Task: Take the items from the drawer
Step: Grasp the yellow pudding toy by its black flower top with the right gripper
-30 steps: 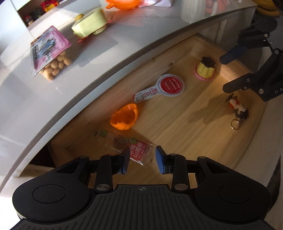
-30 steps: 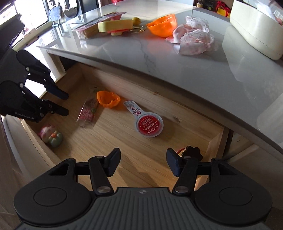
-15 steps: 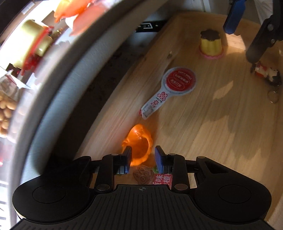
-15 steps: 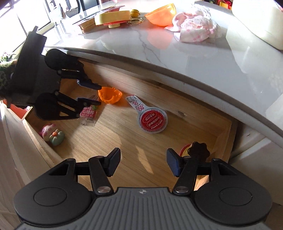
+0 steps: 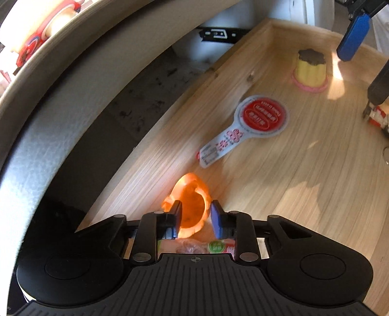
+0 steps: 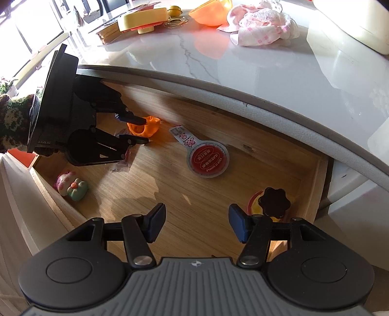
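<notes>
The wooden drawer [image 5: 304,194] [image 6: 150,184] is open. An orange flower-shaped cup [image 5: 192,201] [image 6: 149,126] lies tipped near its back wall. My left gripper [image 5: 196,216] [image 6: 142,130] is open, with one finger on each side of the cup's rim. A snack packet [image 5: 214,246] [image 6: 122,165] lies partly hidden under this gripper. My right gripper [image 6: 197,224] [image 5: 358,76] hangs open above the drawer's right end with nothing between its fingers. It is close to a yellow pudding toy [image 6: 269,201] [image 5: 310,70].
A round red-labelled flat pack [image 5: 262,116] [image 6: 206,158] lies mid-drawer. A keychain figure [image 5: 378,116] lies at the right, and a pink and green figurine [image 6: 71,186] at the front left. The marble countertop [image 6: 267,60] overhangs the drawer, carrying an orange bowl [image 6: 210,13] and a cloth [image 6: 262,24].
My left gripper has dropped into the drawer, passed over the snack packet and reached the orange cup, at the same finger gap. The right gripper has edged forward and stays open.
</notes>
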`<state>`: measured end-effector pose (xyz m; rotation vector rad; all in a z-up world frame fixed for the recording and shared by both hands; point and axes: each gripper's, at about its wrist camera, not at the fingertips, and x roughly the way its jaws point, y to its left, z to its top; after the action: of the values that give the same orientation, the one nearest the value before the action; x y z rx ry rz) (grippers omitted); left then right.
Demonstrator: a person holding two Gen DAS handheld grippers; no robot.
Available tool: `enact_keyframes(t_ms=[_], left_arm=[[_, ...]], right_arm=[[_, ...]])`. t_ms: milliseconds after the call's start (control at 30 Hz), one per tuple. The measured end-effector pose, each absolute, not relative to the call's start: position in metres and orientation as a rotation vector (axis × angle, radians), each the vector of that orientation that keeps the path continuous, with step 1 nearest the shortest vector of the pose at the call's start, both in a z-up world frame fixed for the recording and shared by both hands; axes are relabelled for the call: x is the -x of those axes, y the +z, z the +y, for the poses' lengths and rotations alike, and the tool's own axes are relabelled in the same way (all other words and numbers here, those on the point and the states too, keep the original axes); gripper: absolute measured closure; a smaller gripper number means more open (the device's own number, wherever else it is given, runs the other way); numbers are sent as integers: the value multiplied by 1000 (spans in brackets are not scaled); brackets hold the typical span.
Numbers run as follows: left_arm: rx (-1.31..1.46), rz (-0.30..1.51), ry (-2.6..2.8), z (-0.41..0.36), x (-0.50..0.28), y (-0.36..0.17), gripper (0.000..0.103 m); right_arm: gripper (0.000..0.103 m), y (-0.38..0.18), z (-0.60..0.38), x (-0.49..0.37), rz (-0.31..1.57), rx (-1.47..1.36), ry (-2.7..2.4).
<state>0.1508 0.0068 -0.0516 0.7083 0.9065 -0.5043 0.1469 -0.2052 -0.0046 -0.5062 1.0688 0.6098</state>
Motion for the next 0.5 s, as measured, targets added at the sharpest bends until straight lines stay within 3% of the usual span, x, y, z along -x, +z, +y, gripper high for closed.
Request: enact_keyframes(t_ms=[67,300,500], left_arm=[[-696,918,-514,5,-153,-52,90],[-694,917,-479,2,-149,-40,94],[-645,909,-539,11,-133,-16,94]], right_arm=[[46,-5,-205,-146,1064,510,604],[46,2,-209,-148,1045,492,609],[46,6,-212,-150,1008,714,605]])
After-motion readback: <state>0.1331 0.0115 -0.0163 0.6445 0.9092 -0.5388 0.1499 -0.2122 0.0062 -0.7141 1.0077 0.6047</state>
